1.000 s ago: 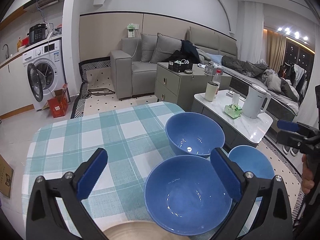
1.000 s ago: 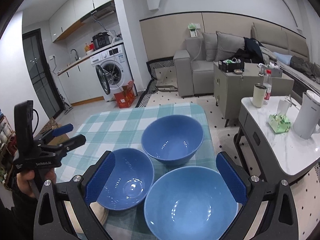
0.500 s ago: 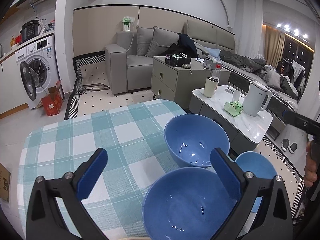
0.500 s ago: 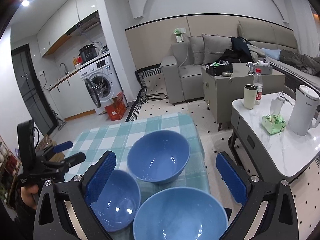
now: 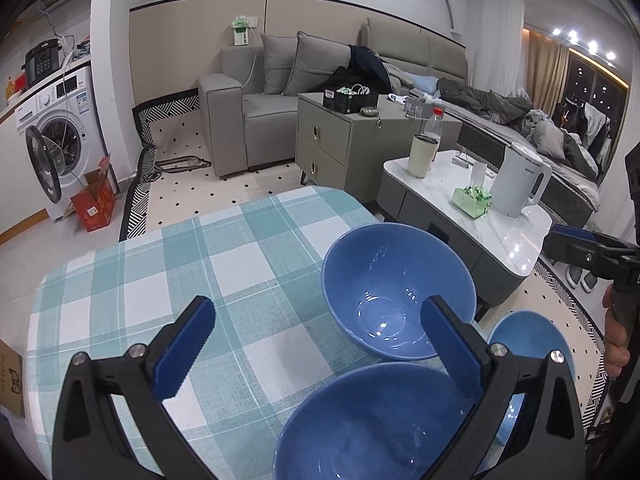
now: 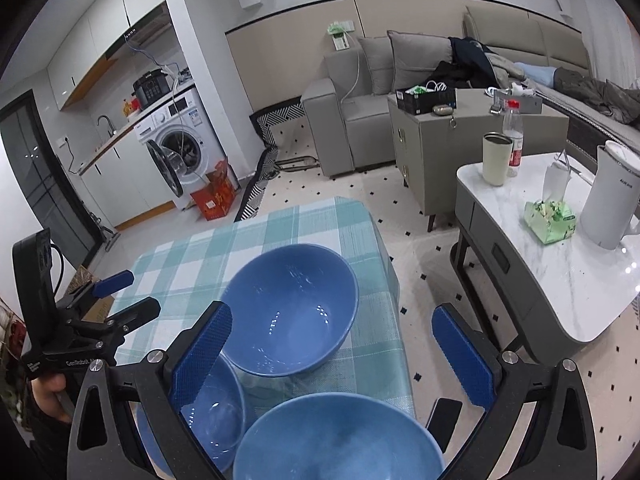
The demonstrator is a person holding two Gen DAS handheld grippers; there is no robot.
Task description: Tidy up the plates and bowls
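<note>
Three blue bowls stand close together on the teal checked tablecloth (image 5: 224, 272). In the left wrist view the far bowl (image 5: 398, 294) sits ahead, a near bowl (image 5: 376, 424) lies below my right finger, and a third bowl (image 5: 532, 344) shows at the right. My left gripper (image 5: 316, 332) hovers above them, open and holding nothing. In the right wrist view the far bowl (image 6: 292, 304), a left bowl (image 6: 212, 412) and a bottom bowl (image 6: 336, 440) lie under my open, unladen right gripper (image 6: 332, 340). The left gripper (image 6: 144, 290) shows there at the left, held by a hand.
The table's right edge (image 6: 394, 280) drops off just past the bowls. A white marble coffee table (image 6: 560, 280) with a kettle (image 6: 612, 196), tissue pack and cup stands to the right. A grey cabinet (image 5: 352, 140), sofa and washing machine (image 5: 56, 148) lie beyond.
Both views have lifted and pulled back, so the bowls sit lower in frame. A tan rim at the bottom of the left view has gone out of sight. Both grippers stay open.
</note>
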